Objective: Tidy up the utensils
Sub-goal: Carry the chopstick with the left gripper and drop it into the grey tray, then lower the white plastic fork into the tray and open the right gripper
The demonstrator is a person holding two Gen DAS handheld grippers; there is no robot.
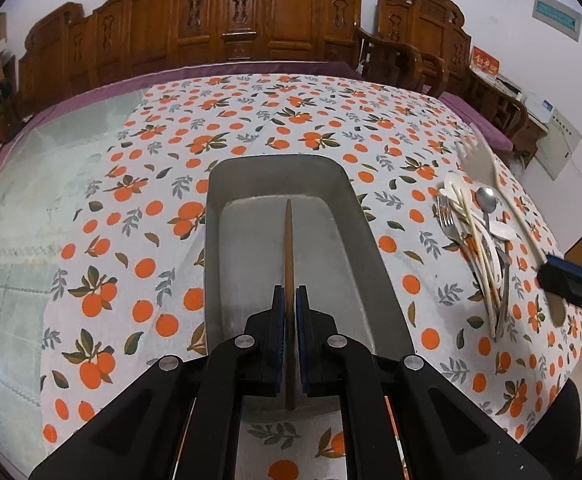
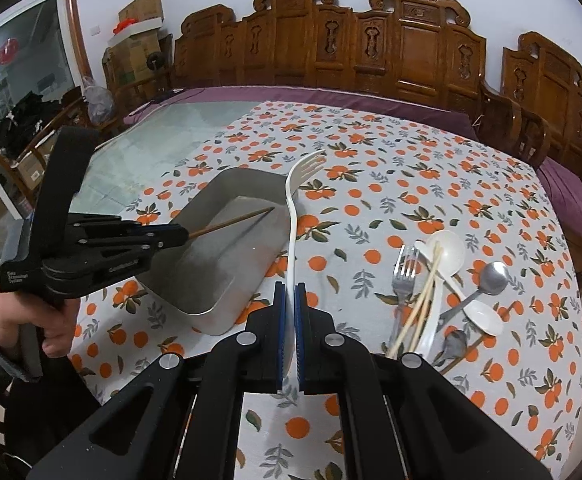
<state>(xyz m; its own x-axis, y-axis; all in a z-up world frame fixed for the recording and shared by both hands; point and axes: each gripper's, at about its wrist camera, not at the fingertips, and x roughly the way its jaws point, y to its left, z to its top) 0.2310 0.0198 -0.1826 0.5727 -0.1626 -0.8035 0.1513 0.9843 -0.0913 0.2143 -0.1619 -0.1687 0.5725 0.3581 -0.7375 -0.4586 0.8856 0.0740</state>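
Chopstick (image 1: 289,248) clamped between the jaws of the left gripper (image 1: 290,300), its long axis running straight ahead toward 12 o'clock, tip slanting down over the metal tray (image 1: 279,176). White pasta fork (image 2: 293,216) clamped by its handle in the right gripper (image 2: 290,300), long axis likewise toward 12 o'clock, tines uppermost and curving right, just beside the tray's right rim. Remaining utensils (image 2: 431,292), lying in a loose pile on the orange-print tablecloth (image 2: 411,184) at 3 o'clock of the tray. A hand (image 2: 31,312) grips the left tool.
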